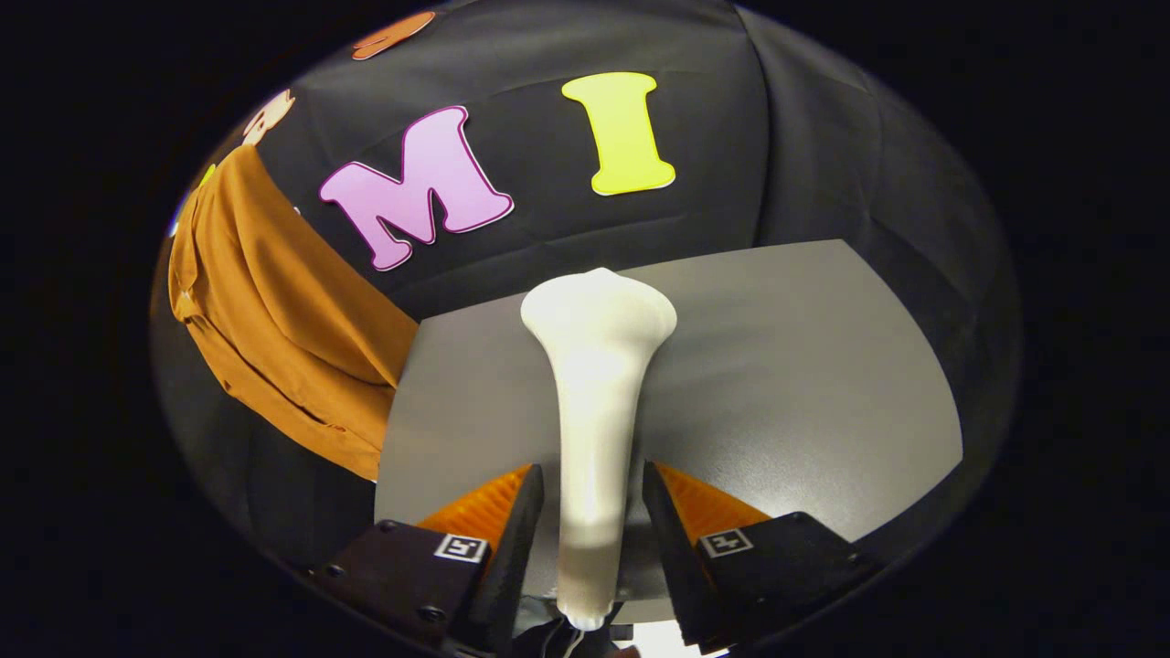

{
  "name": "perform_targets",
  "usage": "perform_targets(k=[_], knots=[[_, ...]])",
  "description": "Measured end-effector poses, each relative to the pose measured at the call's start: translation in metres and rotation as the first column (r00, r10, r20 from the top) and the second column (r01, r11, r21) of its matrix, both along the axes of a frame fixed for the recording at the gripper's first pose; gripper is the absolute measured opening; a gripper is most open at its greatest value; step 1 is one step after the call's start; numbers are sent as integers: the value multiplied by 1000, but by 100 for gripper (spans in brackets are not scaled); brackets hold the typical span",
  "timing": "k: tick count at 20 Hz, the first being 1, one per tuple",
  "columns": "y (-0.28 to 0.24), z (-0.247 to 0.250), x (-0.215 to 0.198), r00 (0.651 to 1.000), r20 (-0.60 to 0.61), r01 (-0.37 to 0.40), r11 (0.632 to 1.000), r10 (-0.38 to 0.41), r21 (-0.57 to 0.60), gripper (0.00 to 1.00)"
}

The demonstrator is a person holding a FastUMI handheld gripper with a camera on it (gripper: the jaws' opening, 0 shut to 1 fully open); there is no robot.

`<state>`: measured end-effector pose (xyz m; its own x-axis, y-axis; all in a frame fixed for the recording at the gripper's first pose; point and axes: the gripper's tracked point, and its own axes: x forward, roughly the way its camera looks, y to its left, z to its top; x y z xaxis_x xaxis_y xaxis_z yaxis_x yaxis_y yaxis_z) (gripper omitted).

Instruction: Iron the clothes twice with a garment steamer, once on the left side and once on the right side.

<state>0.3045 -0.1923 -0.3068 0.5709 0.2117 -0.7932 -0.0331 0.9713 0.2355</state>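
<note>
Garment steamer [594, 384]: white, with a slim handle that widens to a flared head at its far end. It stands between the fingers [519, 539] and reaches forward well beyond their tips, its head over the far part of the grey tabletop [804, 366]. The handle's lower end sits deep between the fingers, where thin cords show beneath it.

Fingers: drawn in narrow, one on each side of the handle. Both appear to press against it; the left contact is plain, the right one is close enough that a slight gap cannot be ruled out.

Tabletop: grey, matt, with a soft sheen on the right part, bare around the steamer.

Clothes: an orange-brown garment [274, 311] hangs against the booth's black cloth wall [823, 137], off to the left of the tabletop and apart from the steamer head. Its fabric falls in long folds, with a hem at the lower end.
</note>
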Motion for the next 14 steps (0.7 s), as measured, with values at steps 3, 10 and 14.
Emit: perform_targets(k=[3,10,14], knots=[[5,-13,-4,999,-37,-13,1000,14,29,46],[8,9,-4,995,92,-44,998,40,46,27],[4,33,-13,989,146,-13,999,6,50,27]])
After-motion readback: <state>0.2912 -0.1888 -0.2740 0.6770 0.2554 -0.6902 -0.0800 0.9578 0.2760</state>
